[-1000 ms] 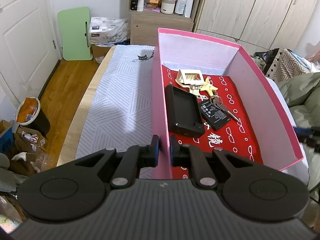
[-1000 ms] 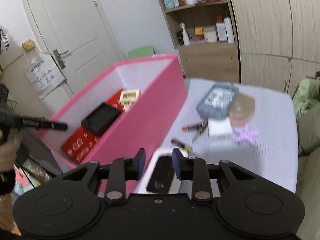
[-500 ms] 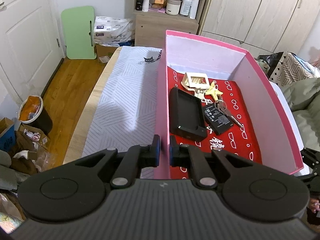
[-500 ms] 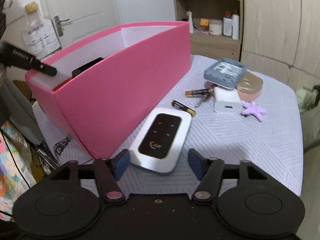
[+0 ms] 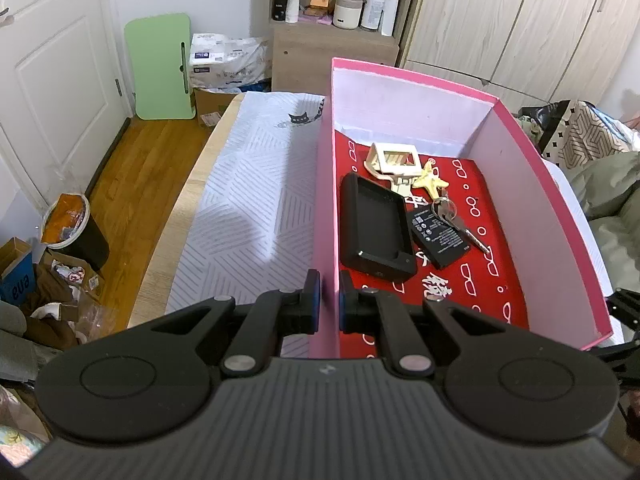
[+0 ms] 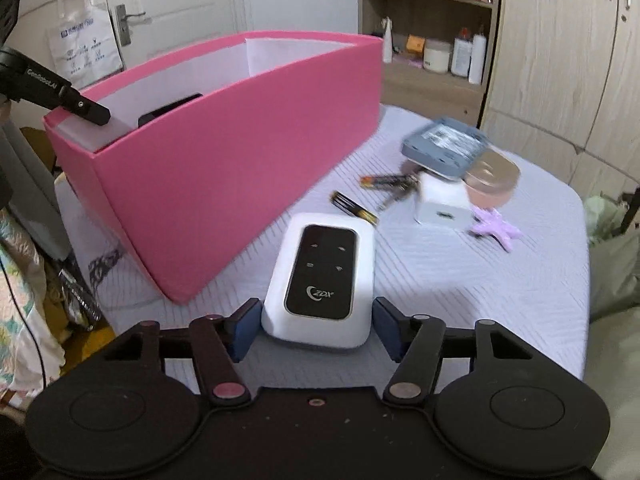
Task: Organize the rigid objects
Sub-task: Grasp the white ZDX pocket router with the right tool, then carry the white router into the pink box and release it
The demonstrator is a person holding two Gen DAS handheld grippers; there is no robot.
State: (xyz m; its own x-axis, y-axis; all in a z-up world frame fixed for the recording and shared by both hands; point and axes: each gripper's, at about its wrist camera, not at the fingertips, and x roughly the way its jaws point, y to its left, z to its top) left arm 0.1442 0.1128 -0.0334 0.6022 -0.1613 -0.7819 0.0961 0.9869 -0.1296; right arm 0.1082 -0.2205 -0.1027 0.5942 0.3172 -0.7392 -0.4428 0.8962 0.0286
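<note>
Left gripper (image 5: 329, 300) pinches the pink box (image 5: 322, 216) wall, while right gripper (image 6: 316, 322), jaws closing, straddles the white pocket router (image 6: 324, 276) without yet touching it.

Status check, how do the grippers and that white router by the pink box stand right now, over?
Left gripper shut on box wall. Right gripper jaws closing around router, not yet pressing. Nothing in the way.

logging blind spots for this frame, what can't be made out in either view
- Right wrist view: the pink box contents, hidden by its near wall; only a dark corner shows.
- Right wrist view: the grey device, batteries and white charger are motion-blurred; labels unreadable.
- Left wrist view: the right gripper is cut off by the edge and box; its fingers are unseen.
- Left wrist view: black battery pack print is too small.
</note>
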